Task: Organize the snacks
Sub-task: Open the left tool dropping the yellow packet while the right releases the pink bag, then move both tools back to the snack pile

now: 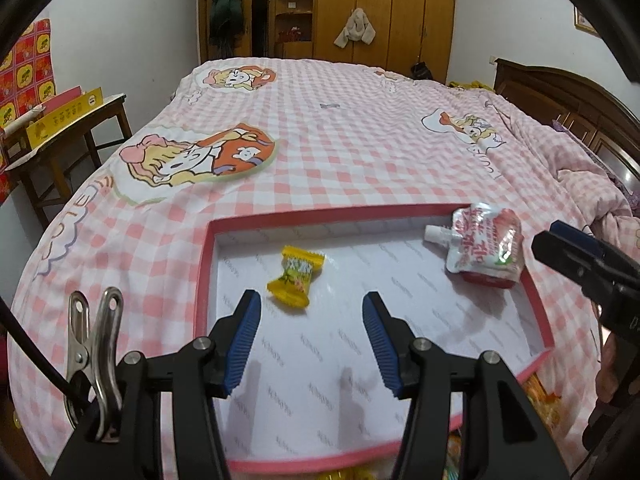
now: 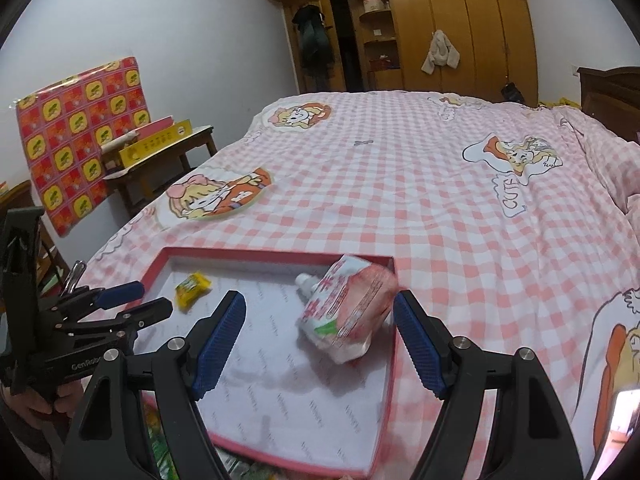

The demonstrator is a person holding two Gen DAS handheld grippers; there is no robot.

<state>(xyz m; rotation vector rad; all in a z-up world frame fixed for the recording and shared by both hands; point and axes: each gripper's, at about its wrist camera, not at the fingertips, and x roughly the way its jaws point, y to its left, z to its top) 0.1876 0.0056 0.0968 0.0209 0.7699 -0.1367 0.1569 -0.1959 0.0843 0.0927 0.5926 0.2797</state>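
Note:
A shallow pink-rimmed box (image 1: pixel 204 264) (image 2: pixel 154 268) with a white lining lies on the pink checked quilt. In it lie a yellow wrapped candy (image 1: pixel 296 280) (image 2: pixel 192 288) at the left and a pink and white spouted pouch (image 1: pixel 484 248) (image 2: pixel 348 312) in the far right corner. My left gripper (image 1: pixel 311 298) (image 2: pixel 158 298) hovers open over the box, just short of the candy, with nothing between its pads. My right gripper (image 2: pixel 319 297) (image 1: pixel 548 236) is open wide. The pouch lies loose just past its tips, and the pads do not touch it.
More snack packets (image 1: pixel 540 400) (image 2: pixel 160 440) show under the box's near edge. A metal clip (image 1: pixel 94 344) hangs on the left gripper. A side table with a yellow box (image 1: pixel 64 116) (image 2: pixel 156 144) stands left of the bed; a wooden headboard (image 1: pixel 568 96) rises on the right.

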